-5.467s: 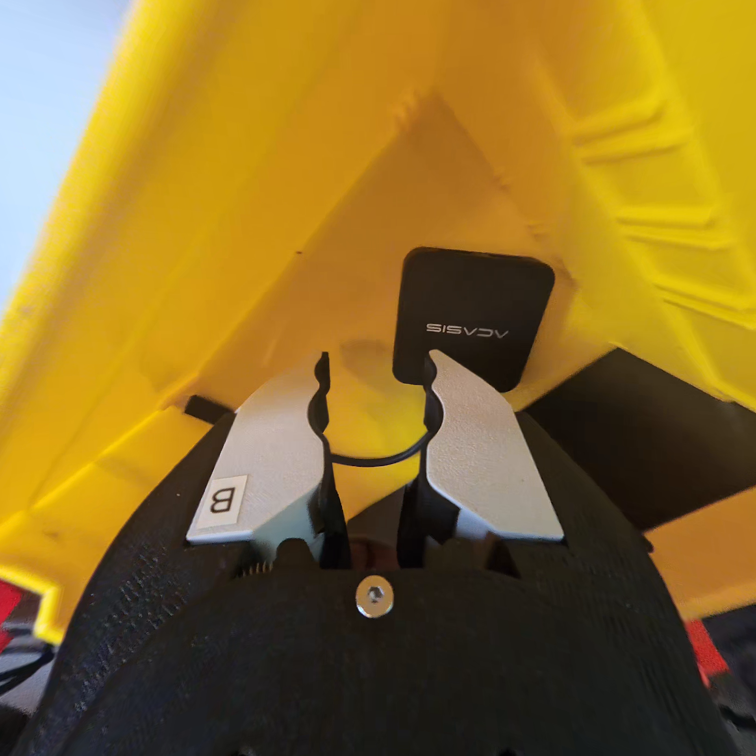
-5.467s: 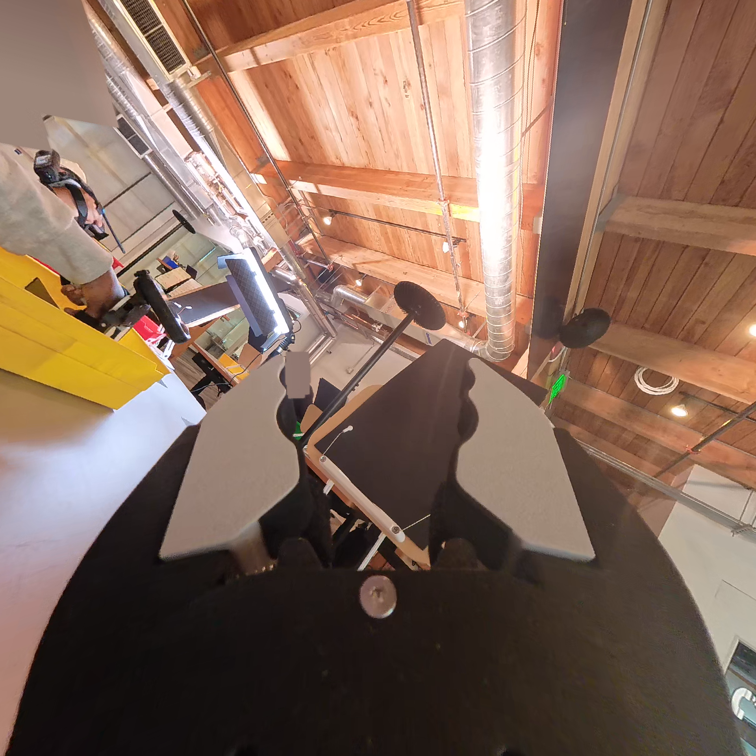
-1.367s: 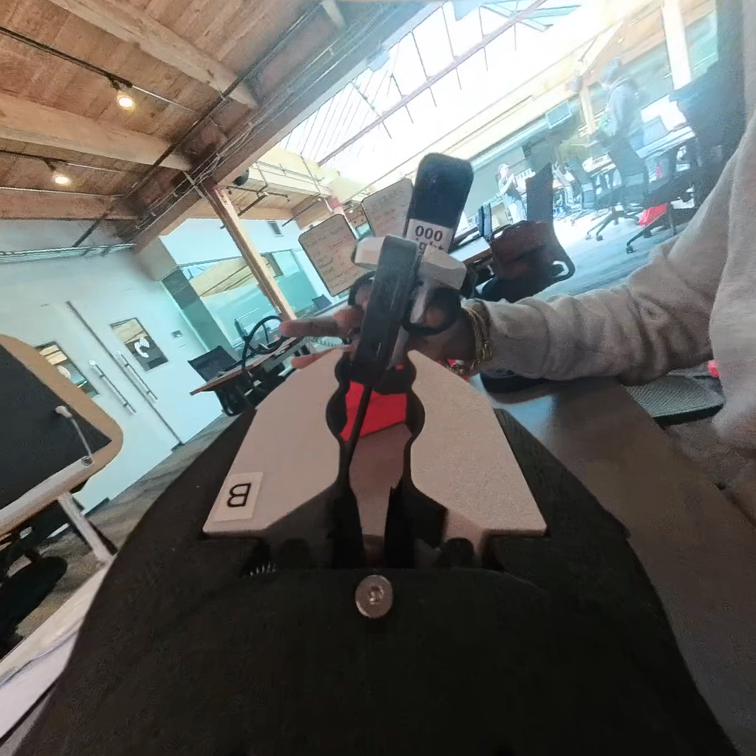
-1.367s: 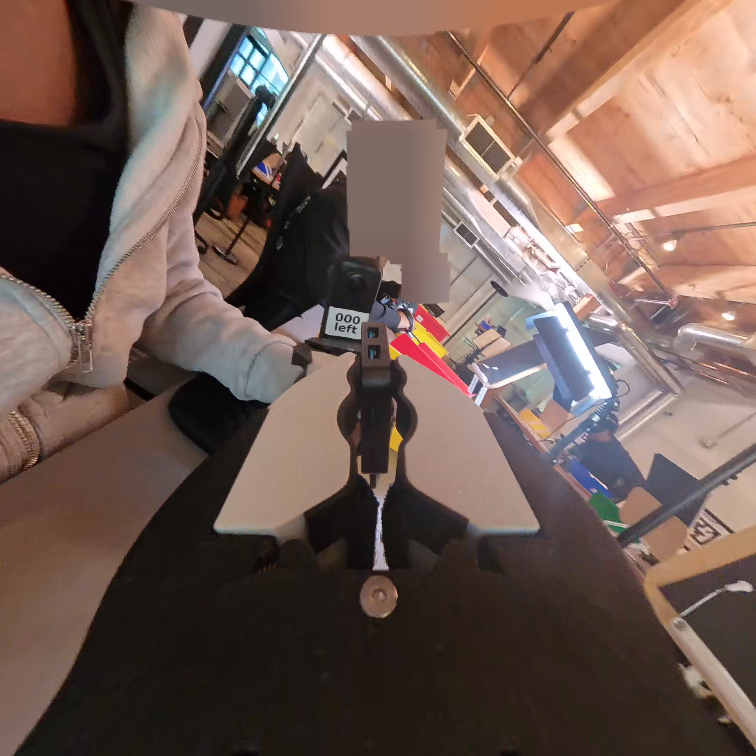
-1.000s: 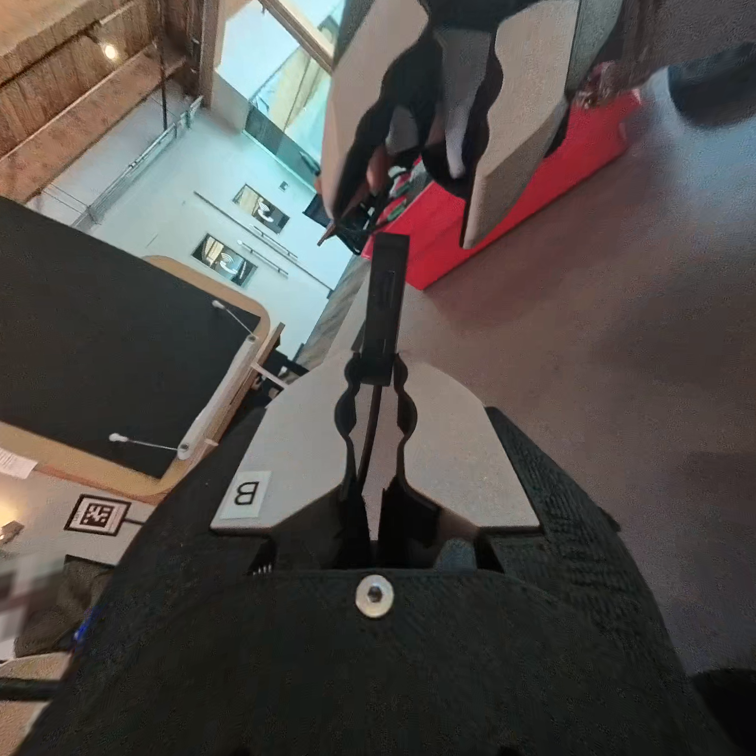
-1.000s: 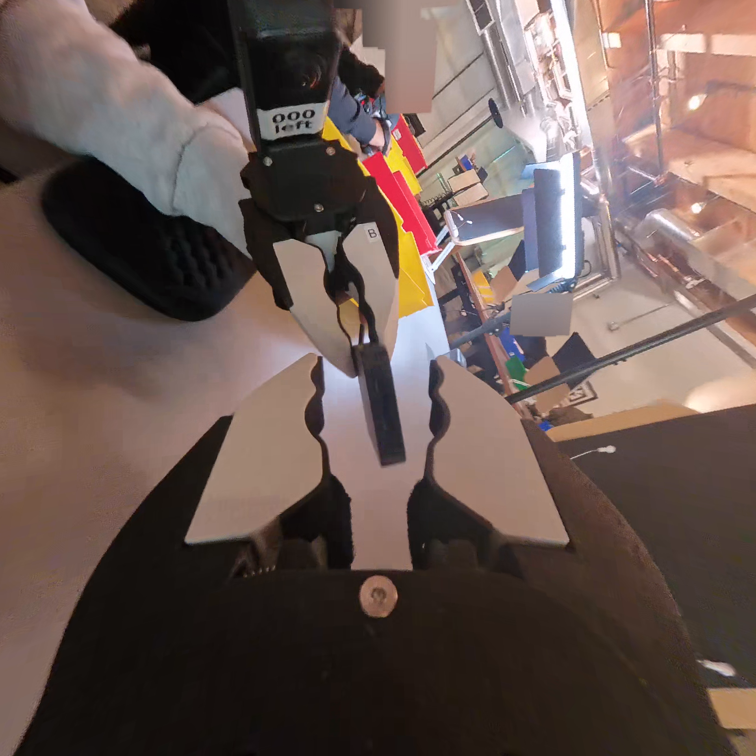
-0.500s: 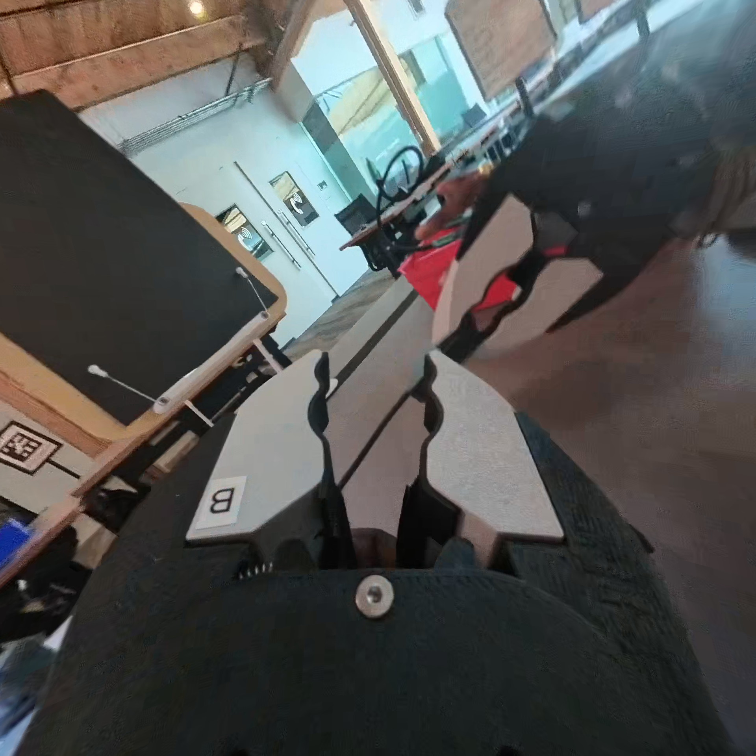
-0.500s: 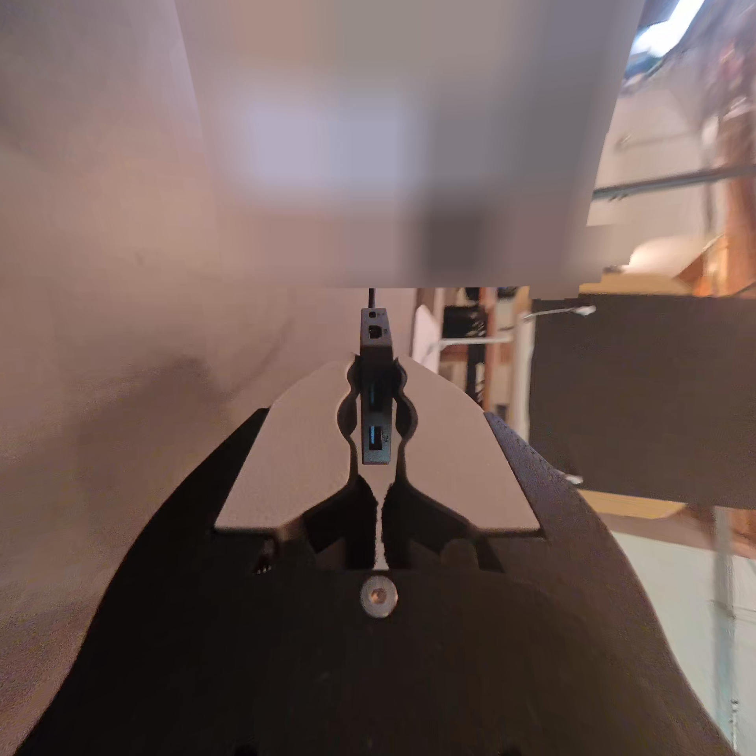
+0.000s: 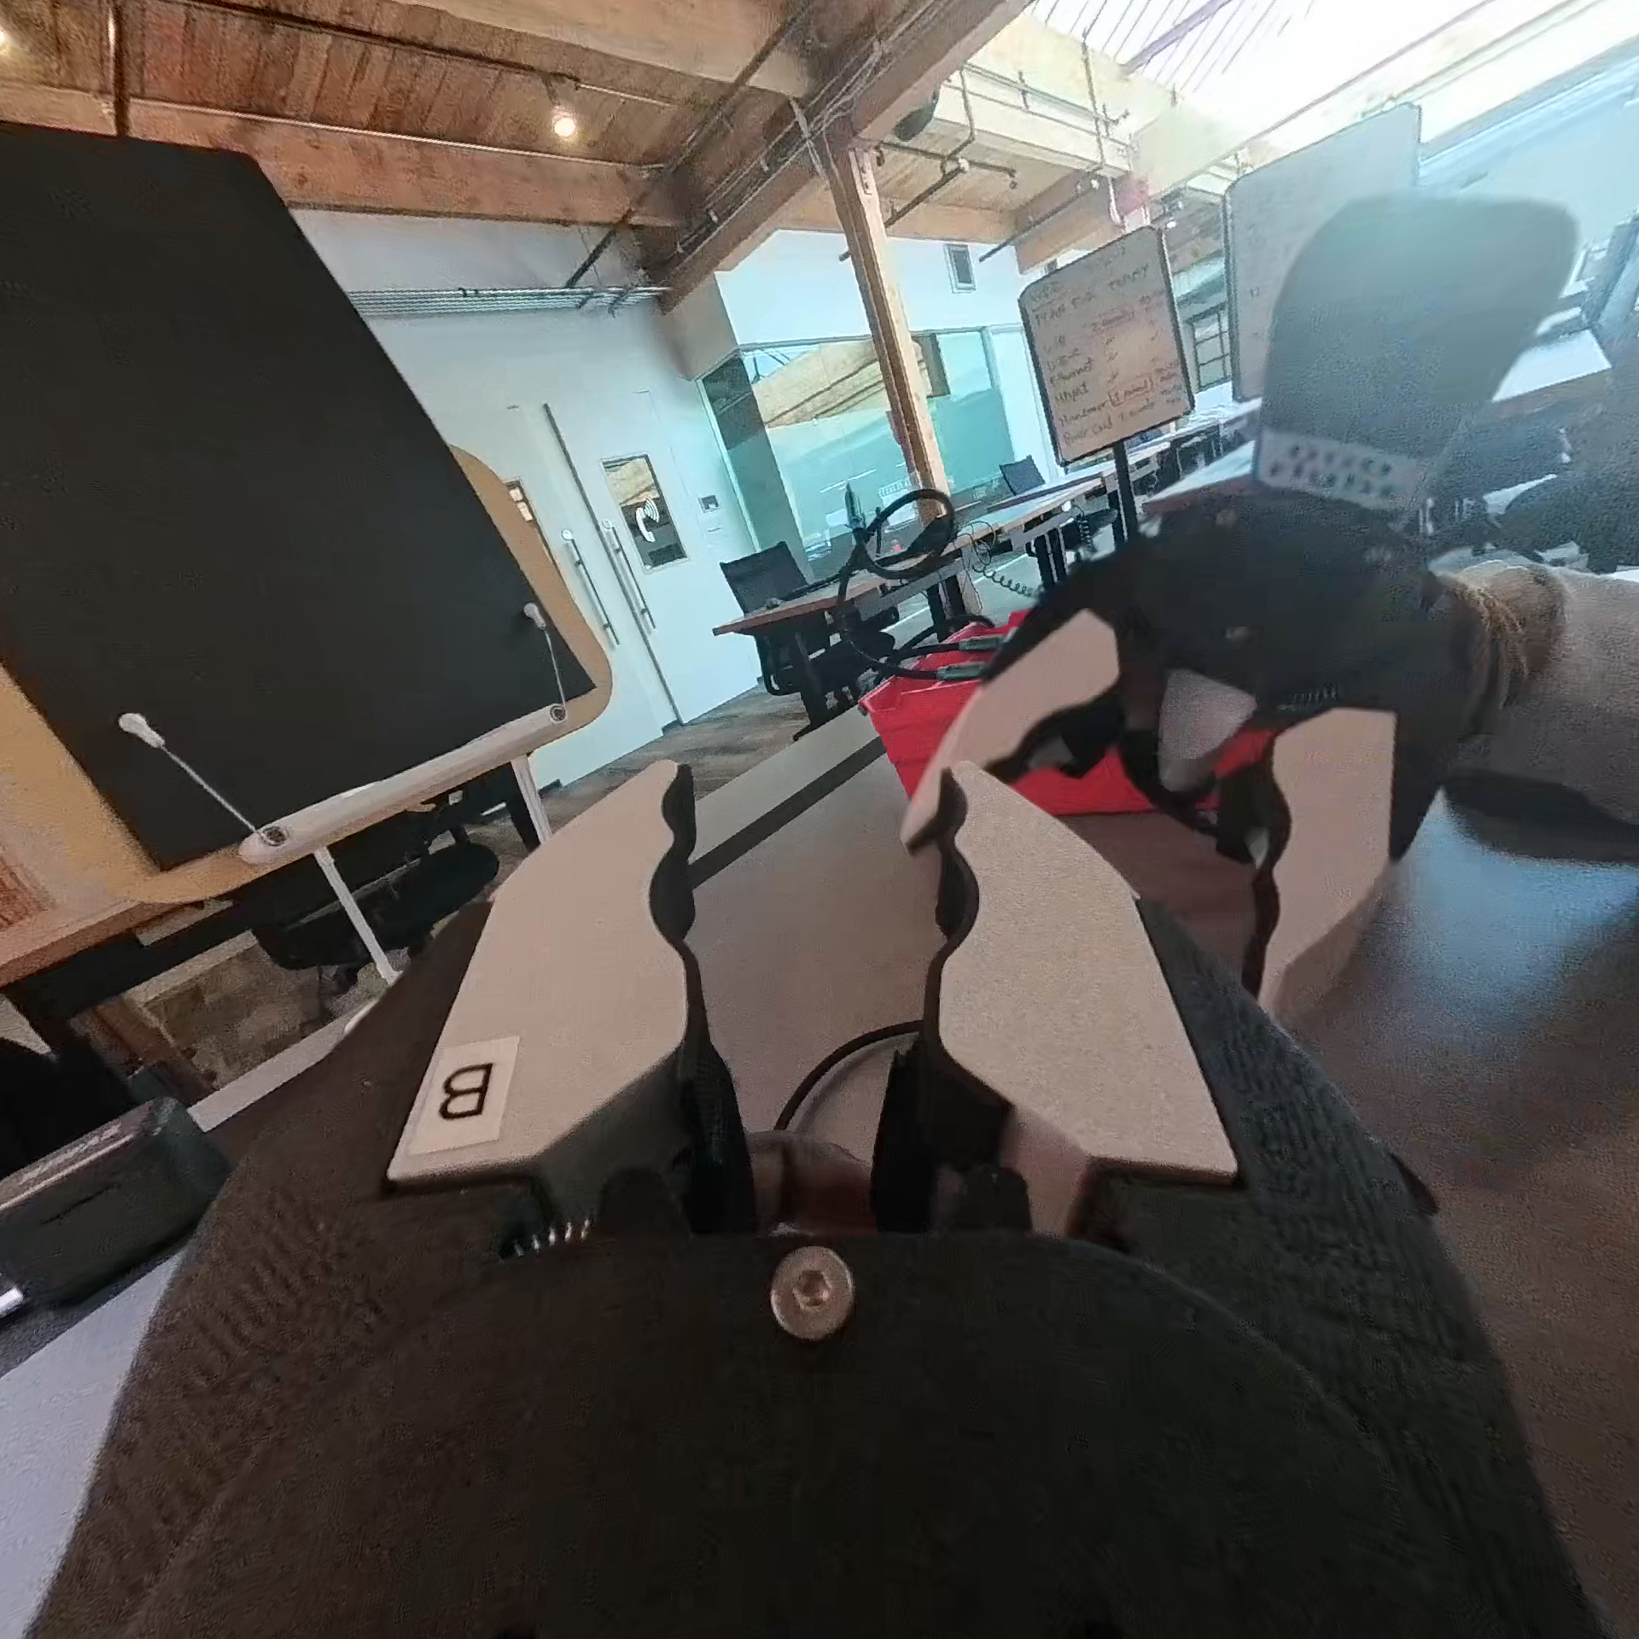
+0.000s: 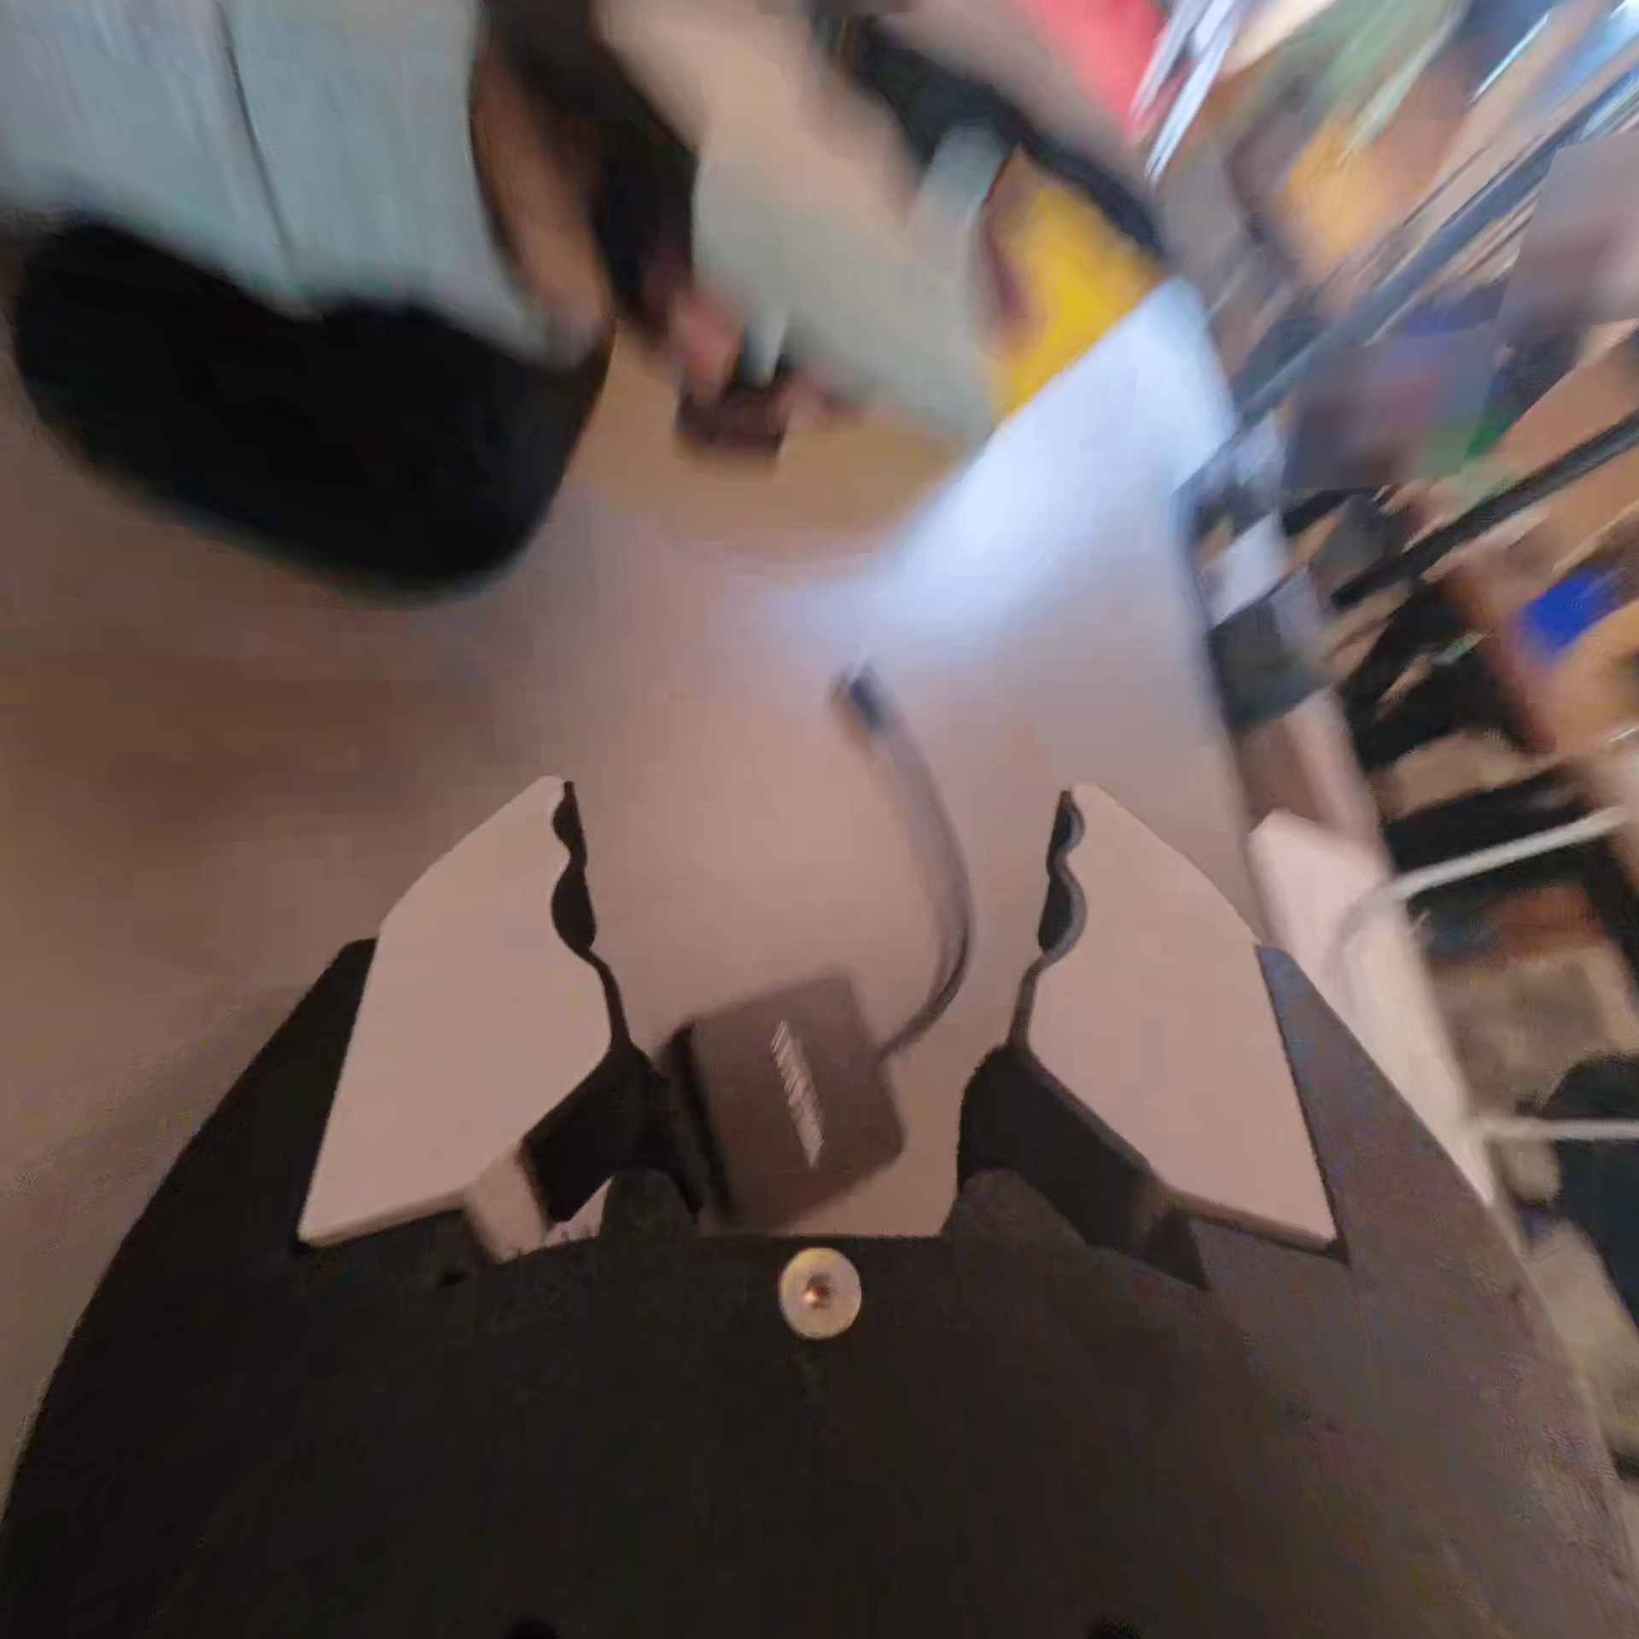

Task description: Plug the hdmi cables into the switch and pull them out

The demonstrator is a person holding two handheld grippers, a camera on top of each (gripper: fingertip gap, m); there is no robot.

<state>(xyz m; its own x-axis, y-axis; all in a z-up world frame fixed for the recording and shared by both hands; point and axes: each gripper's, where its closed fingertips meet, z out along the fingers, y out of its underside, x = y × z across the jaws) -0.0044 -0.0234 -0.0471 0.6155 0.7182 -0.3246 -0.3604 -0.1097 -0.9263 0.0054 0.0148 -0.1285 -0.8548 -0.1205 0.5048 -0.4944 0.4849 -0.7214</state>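
In the blurred right wrist view my right gripper [image 10: 816, 794] is open. The small black switch [image 10: 789, 1091] lies flat between the finger bases, free of the fingers, on or just above the grey table [image 10: 266, 798]. Its short cable [image 10: 940, 851] curves away to a plug [image 10: 865, 692]. In the left wrist view my left gripper [image 9: 811, 789] is open and empty over the table. A thin black cable loop [image 9: 834, 1051] shows between its finger bases. The right gripper [image 9: 1180, 798] hangs open just ahead and to the right.
A red bin [image 9: 931, 736] with black cables stands behind the right gripper. A black board on a stand [image 9: 222, 426] is to the left, and a dark box [image 9: 89, 1188] at the lower left. A yellow bin [image 10: 1055, 257], a black pad [image 10: 266, 399] and a person's sleeve [image 10: 825, 222] are farther off.
My right gripper was shut on the switch half a second ago; it has opened and let the switch go. My left gripper stays open. Both views have swung.
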